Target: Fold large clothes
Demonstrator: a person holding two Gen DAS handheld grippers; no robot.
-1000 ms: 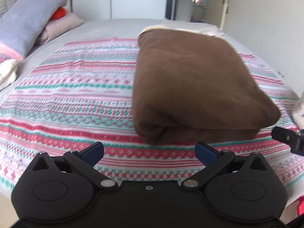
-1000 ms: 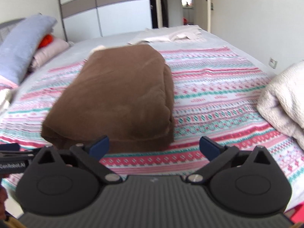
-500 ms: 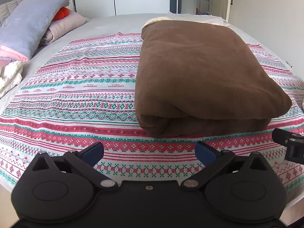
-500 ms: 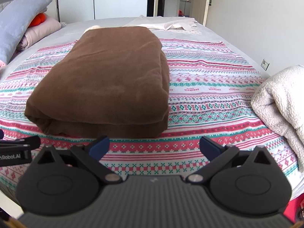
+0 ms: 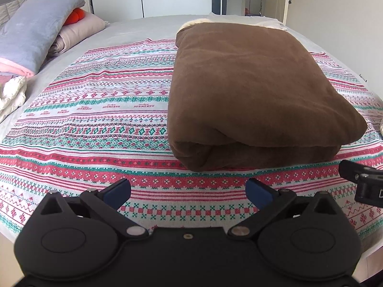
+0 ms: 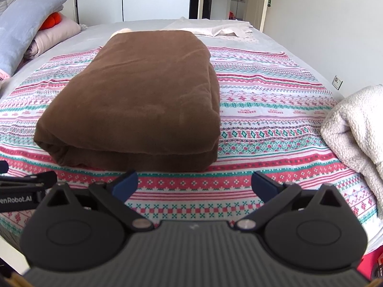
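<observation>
Both grippers backed off, views steadier. Brown blanket [image 5: 251, 91] folded, thick, soft, likely heavy; grab near folded edge. Left gripper [image 5: 189, 189], right gripper [image 6: 195, 183] spread, empty.

The folded brown fleece blanket [image 6: 134, 95] lies on the striped patterned bedspread [image 6: 263, 100], which covers the near part of the bed. Left of it, by the bed's edge, 1 stack of pillows and bedding [image 5: 33, 40] is piled. Behind it lies a pale flat cloth [image 6: 222, 30]; to its right, well apart, a cream fluffy blanket [image 6: 356, 129]. Both grippers, the left gripper [image 5: 188, 187] and the right gripper [image 6: 194, 184], hang before its near fold, jaws apart.
</observation>
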